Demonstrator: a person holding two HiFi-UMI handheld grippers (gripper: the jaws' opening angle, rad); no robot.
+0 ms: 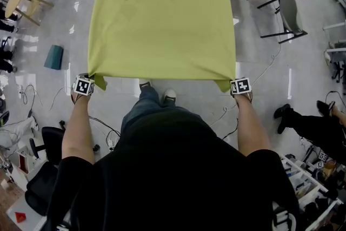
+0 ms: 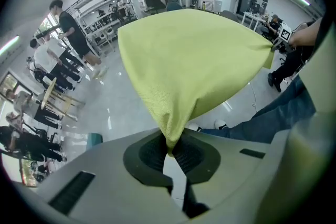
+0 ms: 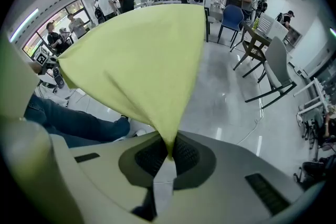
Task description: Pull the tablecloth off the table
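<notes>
Black-and-white square codes on both marker cubes (image 1: 82,85).

Left gripper (image 2: 170,150): jaws pinched tight on one near corner of the yellow-green tablecloth (image 1: 162,19).

Right gripper (image 3: 169,153): jaws clamped on the other near corner.

Cloth spread flat and taut ahead of the person, its near edge running between the two grippers. What lies beneath it is hidden.

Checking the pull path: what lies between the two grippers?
In the head view, the tablecloth stretches from the left gripper to the right gripper, each shut on a corner; below its edge show the person's shoes.
</notes>
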